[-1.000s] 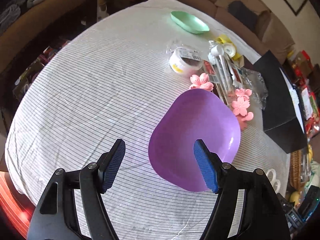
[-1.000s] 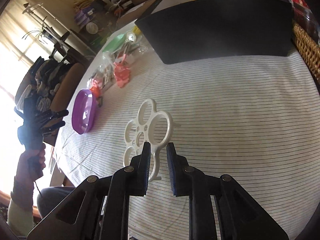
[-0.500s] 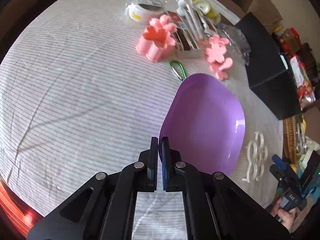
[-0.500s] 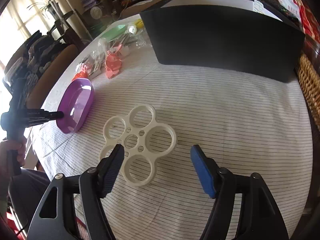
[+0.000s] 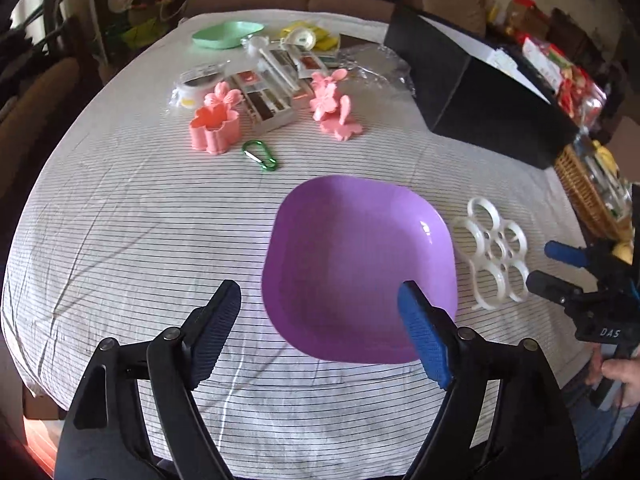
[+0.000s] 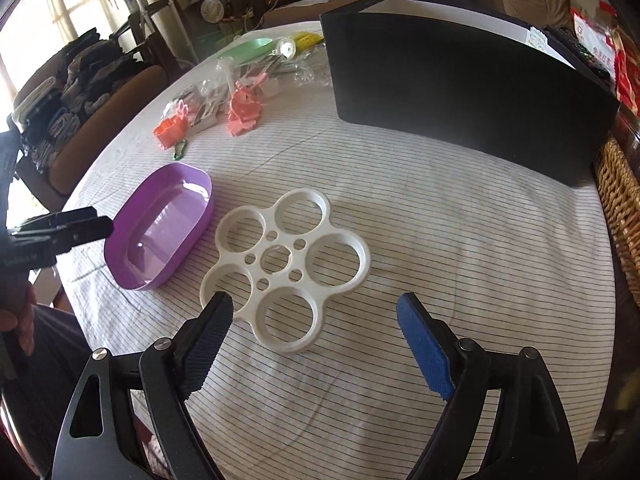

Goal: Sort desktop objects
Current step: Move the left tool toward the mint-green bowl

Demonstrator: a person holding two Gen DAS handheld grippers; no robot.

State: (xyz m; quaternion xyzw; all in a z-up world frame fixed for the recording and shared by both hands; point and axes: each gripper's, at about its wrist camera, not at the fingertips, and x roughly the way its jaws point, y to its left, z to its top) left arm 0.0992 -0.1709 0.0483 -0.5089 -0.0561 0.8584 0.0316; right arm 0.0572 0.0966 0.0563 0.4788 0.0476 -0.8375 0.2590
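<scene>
Purple dish [image 5: 352,256] sits empty on the striped tablecloth [image 5: 140,220] beside the white ring tray [image 6: 288,264], green dish [image 5: 226,34] farther off; left gripper [image 5: 320,320] and right gripper [image 6: 312,332], jaws just opened wide, grip nothing.

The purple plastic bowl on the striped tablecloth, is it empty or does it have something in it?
Empty. The purple plastic bowl sits upright, and both wrist views show only its bare, shiny inside.

A: What is seen between the right tool [image 6: 316,324] fingers?
B: Nothing is gripped; its jaws have just been opening. The white ring tray [image 6: 286,268] lies flat on the desk [image 6: 460,240], just beside the purple bowl [image 6: 160,232].
</scene>
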